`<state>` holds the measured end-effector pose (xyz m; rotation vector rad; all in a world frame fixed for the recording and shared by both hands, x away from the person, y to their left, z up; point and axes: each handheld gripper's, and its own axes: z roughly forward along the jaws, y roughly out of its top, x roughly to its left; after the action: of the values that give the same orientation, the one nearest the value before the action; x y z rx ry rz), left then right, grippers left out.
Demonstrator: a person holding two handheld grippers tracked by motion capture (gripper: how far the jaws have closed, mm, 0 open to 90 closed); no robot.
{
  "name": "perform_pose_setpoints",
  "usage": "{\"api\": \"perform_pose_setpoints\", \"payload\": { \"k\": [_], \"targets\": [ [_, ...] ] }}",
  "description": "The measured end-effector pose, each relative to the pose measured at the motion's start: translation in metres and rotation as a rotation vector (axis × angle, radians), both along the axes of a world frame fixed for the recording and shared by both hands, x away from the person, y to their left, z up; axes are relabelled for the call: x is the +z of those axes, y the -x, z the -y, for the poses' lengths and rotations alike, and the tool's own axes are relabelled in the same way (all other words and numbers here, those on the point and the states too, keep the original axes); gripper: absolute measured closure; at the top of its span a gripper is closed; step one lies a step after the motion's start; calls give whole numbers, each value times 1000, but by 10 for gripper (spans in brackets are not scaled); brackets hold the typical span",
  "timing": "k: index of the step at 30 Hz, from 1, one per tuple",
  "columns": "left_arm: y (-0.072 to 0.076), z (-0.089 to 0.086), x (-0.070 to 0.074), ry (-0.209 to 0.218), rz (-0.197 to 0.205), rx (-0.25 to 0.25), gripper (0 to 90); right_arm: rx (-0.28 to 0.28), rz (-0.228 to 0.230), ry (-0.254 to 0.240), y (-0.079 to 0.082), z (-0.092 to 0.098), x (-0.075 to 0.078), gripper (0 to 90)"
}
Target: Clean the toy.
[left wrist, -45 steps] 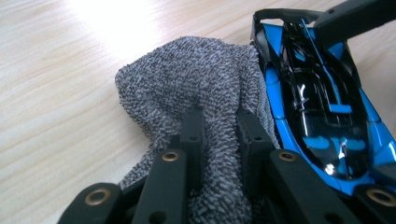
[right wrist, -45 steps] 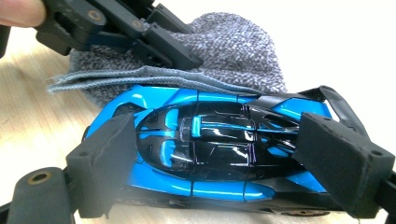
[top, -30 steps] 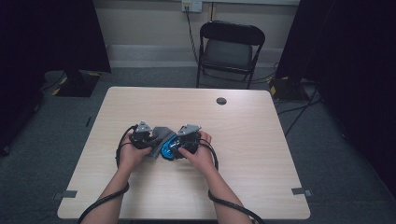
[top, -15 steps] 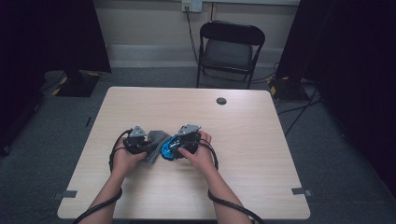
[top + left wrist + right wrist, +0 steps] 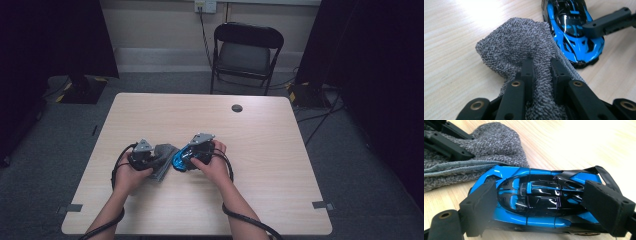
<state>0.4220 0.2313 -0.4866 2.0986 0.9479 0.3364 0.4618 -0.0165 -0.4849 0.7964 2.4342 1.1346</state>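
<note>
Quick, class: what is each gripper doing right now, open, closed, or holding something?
Left gripper: closed on the grey cloth.
Right gripper: closed on the blue toy car, jaws at its two ends.

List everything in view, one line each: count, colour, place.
toy car: 1, blue and black, on the table near its middle, clamped end to end by the right tool
cloth: 1, grey, just left of the car, pinched by the left tool
table: 1, light wood
grommet: 1, dark, far side of the tabletop
folding chair: 1, black, behind the table
left tool: 1, black, shut on the cloth
right tool: 1, black, shut on the car
</note>
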Motion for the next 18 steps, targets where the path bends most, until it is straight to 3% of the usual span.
{"api": "perform_pose_setpoints", "payload": {
  "k": [18],
  "targets": [
    [23, -10, -2, 42, -19, -5, 759, 1, 0, 2, 0, 0, 0, 121]
  ]
}}
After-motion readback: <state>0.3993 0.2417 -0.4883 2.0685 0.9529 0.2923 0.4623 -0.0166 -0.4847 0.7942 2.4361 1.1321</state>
